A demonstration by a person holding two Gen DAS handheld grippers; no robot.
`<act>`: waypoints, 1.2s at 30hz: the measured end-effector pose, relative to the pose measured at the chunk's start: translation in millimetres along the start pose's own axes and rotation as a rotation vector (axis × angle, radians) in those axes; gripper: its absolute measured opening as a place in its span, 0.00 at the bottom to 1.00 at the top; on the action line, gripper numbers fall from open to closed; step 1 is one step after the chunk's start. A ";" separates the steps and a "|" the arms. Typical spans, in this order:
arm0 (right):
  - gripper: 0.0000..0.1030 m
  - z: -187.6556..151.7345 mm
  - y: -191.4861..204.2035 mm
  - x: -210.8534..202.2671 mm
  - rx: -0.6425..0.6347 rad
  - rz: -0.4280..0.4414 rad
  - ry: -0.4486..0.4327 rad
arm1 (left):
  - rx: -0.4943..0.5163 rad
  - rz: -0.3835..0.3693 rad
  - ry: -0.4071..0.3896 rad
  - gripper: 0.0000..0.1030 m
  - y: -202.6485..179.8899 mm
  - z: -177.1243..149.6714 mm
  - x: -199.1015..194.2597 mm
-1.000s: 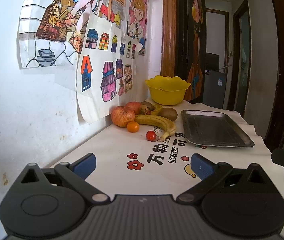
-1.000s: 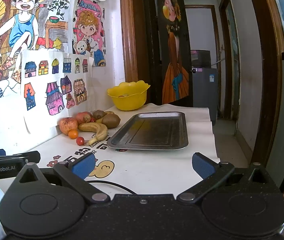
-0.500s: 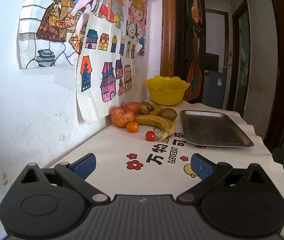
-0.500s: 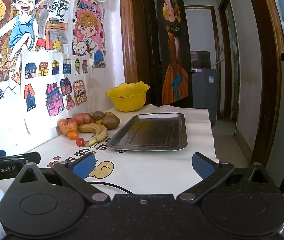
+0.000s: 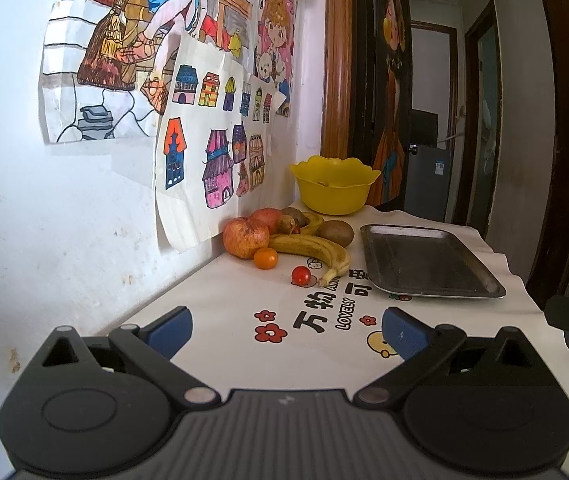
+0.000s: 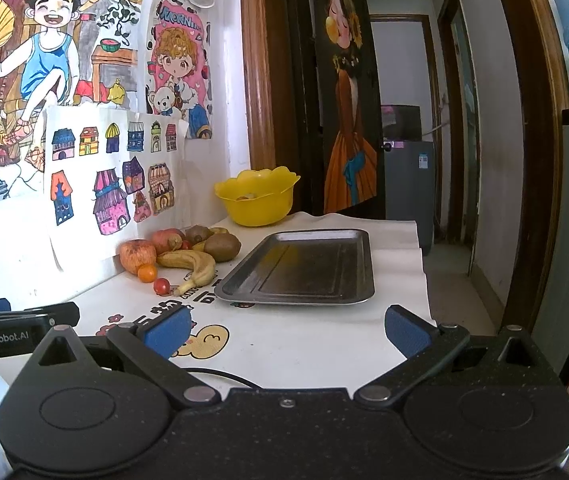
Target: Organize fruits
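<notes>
Fruit lies heaped against the wall: a red apple [image 5: 244, 237], a small orange [image 5: 265, 258], a cherry tomato [image 5: 301, 275], a banana [image 5: 313, 249] and a brown kiwi [image 5: 335, 232]. Right of the heap rests a metal tray [image 5: 424, 262] with nothing on it. A yellow bowl [image 5: 334, 190] stands behind. My left gripper [image 5: 286, 331] hovers open over the near tablecloth, well short of the fruit. In the right wrist view the apple [image 6: 137, 254], banana [image 6: 194, 264], tomato [image 6: 161, 286] and tray [image 6: 304, 268] lie ahead of my right gripper [image 6: 286, 331], which is open and holds nothing.
A white printed tablecloth [image 5: 244, 308] covers the table, whose right edge drops off beside the tray. Paper drawings [image 5: 212, 152] hang on the wall at left. The left gripper's side [image 6: 16, 330] shows at the left of the right wrist view. A doorway [image 6: 404, 120] opens beyond.
Both views have shifted very slightly; the fruit and tray sit marginally higher in frame. Both grippers stay open and nothing has been touched.
</notes>
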State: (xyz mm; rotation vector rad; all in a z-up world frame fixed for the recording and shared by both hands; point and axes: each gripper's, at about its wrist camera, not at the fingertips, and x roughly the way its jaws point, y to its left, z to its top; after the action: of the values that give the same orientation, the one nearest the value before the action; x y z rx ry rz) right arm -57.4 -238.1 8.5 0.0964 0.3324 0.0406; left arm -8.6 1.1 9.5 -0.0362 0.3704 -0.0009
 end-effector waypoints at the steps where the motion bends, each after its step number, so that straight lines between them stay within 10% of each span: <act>1: 0.99 0.1 -0.1 -0.4 -0.001 -0.003 0.000 | 0.000 -0.001 0.000 1.00 -0.1 -0.1 0.0; 18: 0.99 0.4 -3.1 -93.3 -0.046 -0.059 -0.104 | -0.019 -0.041 -0.050 1.00 6.5 0.8 -63.1; 23: 0.99 -15.8 -22.4 -139.0 -0.010 0.126 -0.132 | 0.067 -0.057 -0.052 1.00 10.2 -5.4 -91.6; 36: 0.99 -52.5 -55.5 -185.2 -0.120 0.132 -0.001 | 0.050 -0.042 0.004 1.00 35.0 -16.1 -64.8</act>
State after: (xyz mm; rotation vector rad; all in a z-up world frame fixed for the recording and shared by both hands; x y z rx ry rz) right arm -248.2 -299.0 13.5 -0.0008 0.3210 0.1909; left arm -75.1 36.0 16.6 0.0051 0.3738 -0.0516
